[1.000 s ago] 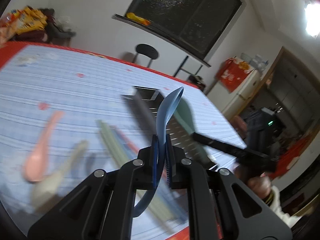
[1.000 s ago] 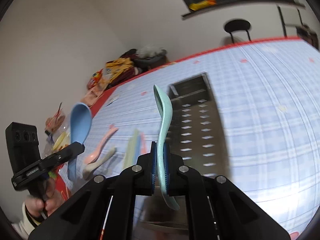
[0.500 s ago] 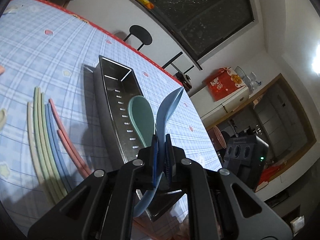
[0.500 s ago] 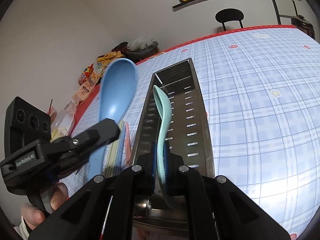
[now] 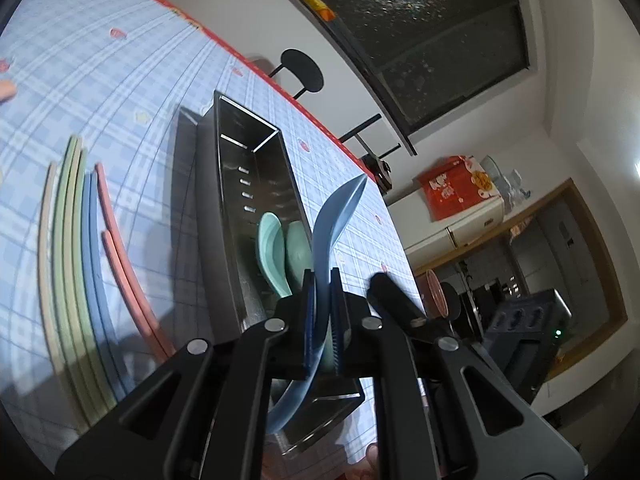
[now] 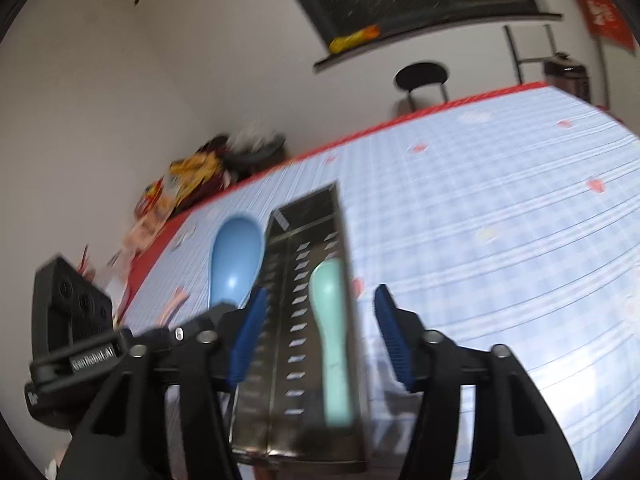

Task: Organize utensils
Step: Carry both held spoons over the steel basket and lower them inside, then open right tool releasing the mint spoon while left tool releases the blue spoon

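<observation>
A long perforated steel tray point(image 5: 224, 168) lies lengthwise on the blue checked tablecloth. A teal spoon point(image 5: 272, 248) lies inside it, mirrored in the tray wall. My left gripper point(image 5: 322, 280) is shut on a blue spoon point(image 5: 338, 216), bowl up, above the tray's near end. In the right wrist view my right gripper point(image 6: 318, 332) has its jaws opening wide. The teal spoon point(image 6: 332, 332) rests in the tray point(image 6: 310, 204) between them, untouched. The blue spoon point(image 6: 236, 264) stands just left of the tray in the left gripper point(image 6: 222, 312).
Several pastel chopsticks point(image 5: 72, 240) and two pink ones point(image 5: 120, 248) lie left of the tray. A pink spoon point(image 6: 172, 308) lies further left. Snack packets point(image 6: 192, 172) crowd the far left corner. A black stool point(image 6: 420, 74) stands beyond the table's red edge.
The right gripper has opened and let go of the teal spoon, which now lies in the tray. The left gripper has carried the blue spoon over to the tray's near end.
</observation>
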`<state>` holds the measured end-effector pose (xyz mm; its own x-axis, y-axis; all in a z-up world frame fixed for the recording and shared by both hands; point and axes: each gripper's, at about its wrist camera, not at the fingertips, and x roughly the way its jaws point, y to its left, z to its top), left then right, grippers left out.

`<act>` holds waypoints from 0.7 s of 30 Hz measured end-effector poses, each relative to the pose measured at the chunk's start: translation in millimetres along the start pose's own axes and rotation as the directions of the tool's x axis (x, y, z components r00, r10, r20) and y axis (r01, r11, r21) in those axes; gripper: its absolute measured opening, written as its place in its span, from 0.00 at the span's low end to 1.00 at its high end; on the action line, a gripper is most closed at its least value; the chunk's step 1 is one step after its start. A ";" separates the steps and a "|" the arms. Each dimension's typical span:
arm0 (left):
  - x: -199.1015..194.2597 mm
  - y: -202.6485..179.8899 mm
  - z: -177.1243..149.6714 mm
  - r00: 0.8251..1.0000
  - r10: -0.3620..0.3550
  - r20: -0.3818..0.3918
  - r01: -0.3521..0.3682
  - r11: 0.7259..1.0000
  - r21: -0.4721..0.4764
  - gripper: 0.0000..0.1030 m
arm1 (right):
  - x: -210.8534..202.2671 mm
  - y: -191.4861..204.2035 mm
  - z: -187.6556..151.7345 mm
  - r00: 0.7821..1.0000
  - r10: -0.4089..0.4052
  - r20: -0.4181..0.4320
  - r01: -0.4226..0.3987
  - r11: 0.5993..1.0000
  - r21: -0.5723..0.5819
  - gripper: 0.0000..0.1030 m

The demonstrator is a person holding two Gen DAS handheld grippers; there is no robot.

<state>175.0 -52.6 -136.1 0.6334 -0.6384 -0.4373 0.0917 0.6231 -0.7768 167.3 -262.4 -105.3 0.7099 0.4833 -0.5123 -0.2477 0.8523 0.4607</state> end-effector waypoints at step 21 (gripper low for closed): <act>35.8 -13.8 -10.3 0.988 0.149 0.033 -0.147 0.987 -0.067 0.32 | -21.0 -37.6 9.4 0.994 -0.061 0.089 0.045 0.984 0.174 0.93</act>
<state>188.6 -88.7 -145.7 0.6650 -0.5231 -0.5331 -0.0536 0.6785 -0.7326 167.9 -306.5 -105.1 0.7796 0.4105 -0.4731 -0.0971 0.8254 0.5562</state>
